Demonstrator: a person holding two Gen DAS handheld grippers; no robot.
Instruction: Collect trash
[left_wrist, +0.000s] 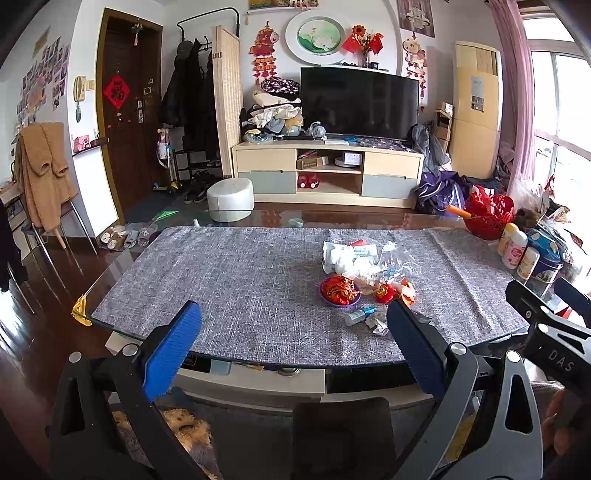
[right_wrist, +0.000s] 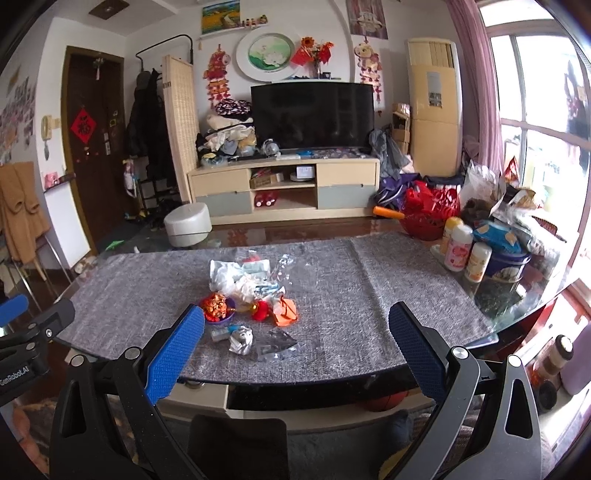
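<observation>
Grey-clothed bench (right_wrist: 332, 295) with trash pile (right_wrist: 251, 295) uncollected at 11 o'clock of right tool (right_wrist: 295, 325) and 1 o'clock of left tool (left_wrist: 295, 321), both spread wide and holding nothing; nothing gathered, whole job apparently ahead.

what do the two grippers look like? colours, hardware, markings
Both match: the left gripper and right gripper each have black metal linkage arms with triangular cut-outs and silver pivot bolts. The jaws carry blue textured pads. The body of the right one, seen from the left wrist, bears white "DAS" lettering; the left one's body reads "GenRobot.AI". No cables or sleeves visible.
</observation>
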